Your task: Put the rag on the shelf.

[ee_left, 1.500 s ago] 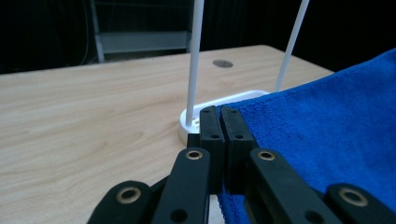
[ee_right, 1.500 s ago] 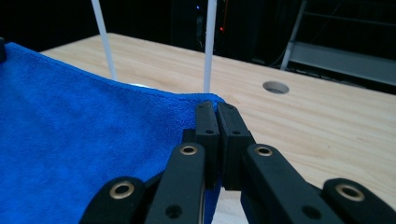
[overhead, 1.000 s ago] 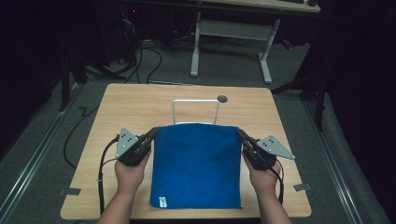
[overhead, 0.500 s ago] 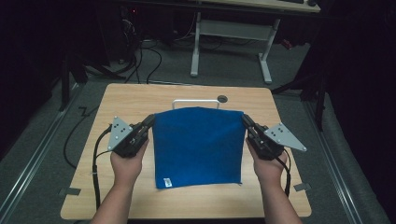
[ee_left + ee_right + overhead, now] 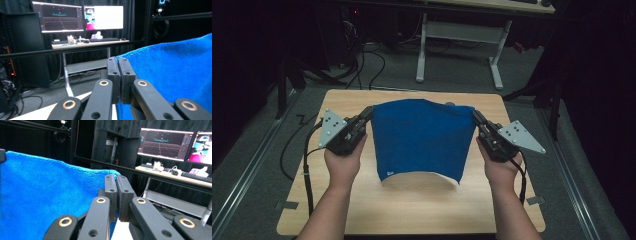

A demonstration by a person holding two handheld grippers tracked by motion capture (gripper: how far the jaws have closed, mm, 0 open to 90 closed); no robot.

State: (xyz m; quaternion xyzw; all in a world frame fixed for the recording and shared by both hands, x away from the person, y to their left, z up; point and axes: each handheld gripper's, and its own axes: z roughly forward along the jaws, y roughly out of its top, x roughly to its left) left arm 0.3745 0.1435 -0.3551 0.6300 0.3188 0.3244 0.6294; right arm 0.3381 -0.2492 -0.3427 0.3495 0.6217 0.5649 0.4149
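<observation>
While you held the blue cloth (image 5: pixel 422 137) up by its two far corners, its lower hem hung just over the bench (image 5: pixel 412 210), so the lifting was done and the folding or laying down was, I judge, all yet to do. The fingers of your left gripper (image 5: pixel 368 114) were clenched on the cloth's left corner; in the left gripper view the fingers (image 5: pixel 113 75) pressed flat together with the blue edge caught between them. Your right gripper (image 5: pixel 476 117) was clamped the same way on the opposite corner, its fingers (image 5: pixel 111 192) closed on the fabric. The cloth was stretched between the two, sagging a little along its top edge, with a small white label (image 5: pixel 386 174) at its lower left corner.

Nothing on the bench stood in your way beneath the cloth. Farther off, past the bench's far edge, a white-legged desk (image 5: pixel 457 45) stood on the grey floor with loose cables (image 5: pixel 362 65) beside it. On that desk were two lit monitors (image 5: pixel 77 16) and a keyboard (image 5: pixel 105 39), well apart from your work.
</observation>
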